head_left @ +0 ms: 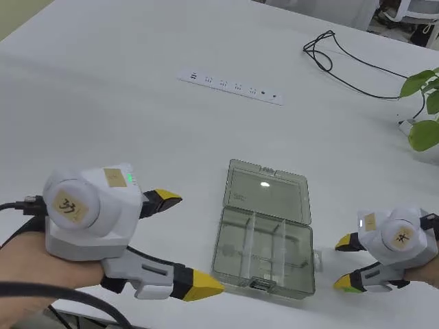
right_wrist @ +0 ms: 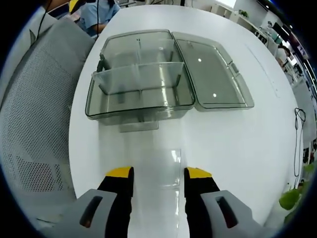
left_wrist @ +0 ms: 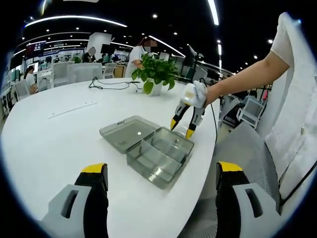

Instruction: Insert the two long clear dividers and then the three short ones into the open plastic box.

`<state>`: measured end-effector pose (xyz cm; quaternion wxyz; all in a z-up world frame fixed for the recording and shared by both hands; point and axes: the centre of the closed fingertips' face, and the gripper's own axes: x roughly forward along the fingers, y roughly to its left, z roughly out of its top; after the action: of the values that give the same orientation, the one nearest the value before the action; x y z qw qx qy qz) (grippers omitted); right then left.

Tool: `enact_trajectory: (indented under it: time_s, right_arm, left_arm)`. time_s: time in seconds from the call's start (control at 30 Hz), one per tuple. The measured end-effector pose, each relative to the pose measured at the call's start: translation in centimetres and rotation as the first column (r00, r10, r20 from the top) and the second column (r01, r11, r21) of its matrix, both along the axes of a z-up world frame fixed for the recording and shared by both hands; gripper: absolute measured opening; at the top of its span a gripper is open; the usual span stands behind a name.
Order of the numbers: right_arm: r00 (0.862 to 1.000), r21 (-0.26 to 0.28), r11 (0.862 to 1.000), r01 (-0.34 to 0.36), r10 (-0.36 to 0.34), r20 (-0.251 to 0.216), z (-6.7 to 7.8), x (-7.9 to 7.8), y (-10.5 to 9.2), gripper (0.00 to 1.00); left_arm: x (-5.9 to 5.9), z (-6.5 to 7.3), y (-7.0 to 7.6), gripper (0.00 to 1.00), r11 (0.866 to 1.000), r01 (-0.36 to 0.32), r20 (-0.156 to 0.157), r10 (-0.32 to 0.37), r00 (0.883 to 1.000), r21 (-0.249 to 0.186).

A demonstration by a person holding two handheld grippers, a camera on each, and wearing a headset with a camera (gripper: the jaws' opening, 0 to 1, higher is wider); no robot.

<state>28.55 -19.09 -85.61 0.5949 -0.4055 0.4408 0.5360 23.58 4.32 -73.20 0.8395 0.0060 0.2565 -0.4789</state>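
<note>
Alignment governs this step. Your smoky transparent plastic box (head_left: 225, 255) sits open on the white worktop (head_left: 137, 123), dividers partly fitted. Right gripper (right_wrist: 158, 172) fingers, half-spread, flank a clear short divider (right_wrist: 174, 157) lying flat, apparently ungripped. The left gripper (head_left: 193, 243) gapes empty. Pinch one edge, raise it upright and match the slots.

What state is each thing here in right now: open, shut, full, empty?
plastic box: open, with clear dividers standing inside.
lid: folded back flat on the table.
left hand-held gripper: jaws open, holding nothing.
right hand-held gripper: jaws open, holding nothing.
loose clear divider: lying on the table between box and right jaws.
</note>
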Motion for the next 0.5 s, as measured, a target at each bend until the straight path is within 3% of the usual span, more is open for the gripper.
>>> enact_trajectory:
  time_s: [0.5]
  right_arm:
    - [1.0,-0.005,1.0,-0.008,0.009,0.008,0.08,0.21,0.02,0.33]
  left_arm:
    - [0.1,-0.06,0.14,0.91,1.0,-0.008,-0.001,0.008,1.0,-0.001]
